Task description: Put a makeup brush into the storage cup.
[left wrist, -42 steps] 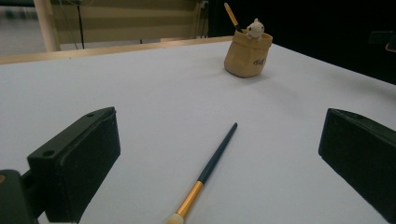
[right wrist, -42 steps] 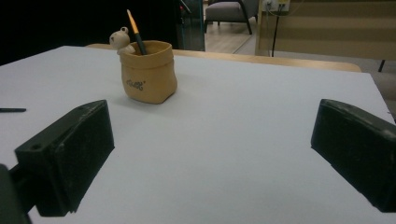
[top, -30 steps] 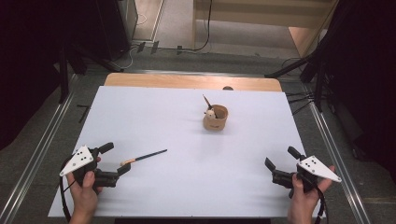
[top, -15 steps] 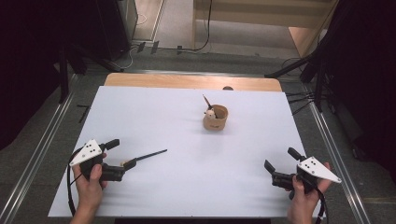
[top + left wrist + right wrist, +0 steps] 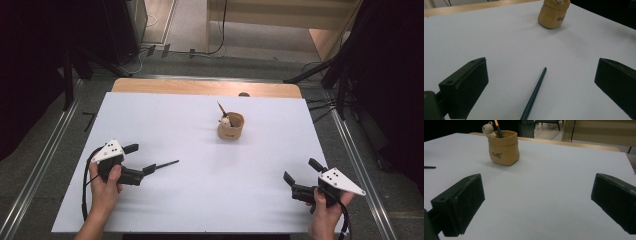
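High view | tan pot [image 5: 230, 128] at 12 o'clock holds pencil [image 5: 220, 107] and bear figure | left gripper [image 5: 142, 159] fingers spread around dark pen [image 5: 165, 164] | right gripper [image 5: 300, 176] fingers spread, empty

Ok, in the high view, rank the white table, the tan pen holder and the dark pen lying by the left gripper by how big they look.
1. White table, largest by far.
2. Tan pen holder and dark pen: unsure; the pen looks longer but much thinner, and lies nearer the camera.

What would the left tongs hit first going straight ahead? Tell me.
The dark pen lying on the white table between the open left tongs. Beyond it, the tan pen holder looks roughly in line, though depth is unclear.
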Demonstrator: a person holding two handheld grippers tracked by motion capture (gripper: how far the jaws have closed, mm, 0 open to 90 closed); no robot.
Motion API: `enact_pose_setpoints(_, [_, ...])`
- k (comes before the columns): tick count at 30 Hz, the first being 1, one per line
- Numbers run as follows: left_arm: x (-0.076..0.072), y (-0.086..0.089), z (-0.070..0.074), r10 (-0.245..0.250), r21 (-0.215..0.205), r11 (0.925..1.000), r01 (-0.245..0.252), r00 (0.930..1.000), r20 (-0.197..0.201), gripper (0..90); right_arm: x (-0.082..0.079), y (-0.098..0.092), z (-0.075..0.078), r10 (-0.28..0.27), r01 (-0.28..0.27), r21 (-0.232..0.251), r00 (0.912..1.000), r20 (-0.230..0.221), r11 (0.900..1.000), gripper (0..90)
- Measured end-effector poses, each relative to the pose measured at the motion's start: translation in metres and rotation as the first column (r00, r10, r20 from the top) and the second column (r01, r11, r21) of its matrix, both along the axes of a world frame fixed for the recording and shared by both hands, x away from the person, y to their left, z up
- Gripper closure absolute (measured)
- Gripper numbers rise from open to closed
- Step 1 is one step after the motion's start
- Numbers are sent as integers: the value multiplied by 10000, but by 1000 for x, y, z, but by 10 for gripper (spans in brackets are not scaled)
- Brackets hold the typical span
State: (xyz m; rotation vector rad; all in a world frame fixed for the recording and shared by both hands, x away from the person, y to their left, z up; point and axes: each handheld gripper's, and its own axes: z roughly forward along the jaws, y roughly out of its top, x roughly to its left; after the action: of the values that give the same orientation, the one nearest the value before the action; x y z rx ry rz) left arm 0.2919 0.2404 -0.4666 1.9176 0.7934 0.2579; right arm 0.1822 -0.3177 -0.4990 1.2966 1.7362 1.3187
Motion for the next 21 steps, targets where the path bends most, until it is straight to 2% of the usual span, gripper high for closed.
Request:
enact_pose_setpoints(3, [6,-3,0,-118,321,9994,125,9997,-198,0,1,-1,-2,5,-5,54,9999,-137,10000,0])
enact_pose_setpoints(7, [14,-9,2,-232,946,9951,289,9979,-602,0,2,-2,-4,-6,7,70,9998,-199,10000,0])
enact_pose_setpoints(10, [18,-12,2,-365,1462,9880,509,9944,-996,0,2,-1,-5,-4,5,31,9997,-246,10000,0])
enact_pose_setpoints(12, [20,-14,2,-403,1819,9813,629,9912,-1257,0,3,-1,-5,8,-7,23,9997,-252,10000,0])
enact_pose_setpoints(14, [23,-15,2,-356,2271,9713,700,9877,-1522,9,3,-1,-5,15,-14,39,9996,-278,10000,0])
enact_pose_setpoints(16, [25,-16,0,-204,2640,9622,675,9840,-1772,72,3,-1,-5,20,-19,65,9996,-296,10000,0])
enact_pose_setpoints(20, [27,-18,-1,-34,3251,9430,707,9792,-2031,128,3,-1,-5,18,-17,47,9995,-310,10000,0])
enact_pose_setpoints(21, [27,-19,-1,-107,3359,9382,839,9767,-2142,134,3,-1,-5,21,-20,39,9995,-304,10000,0])
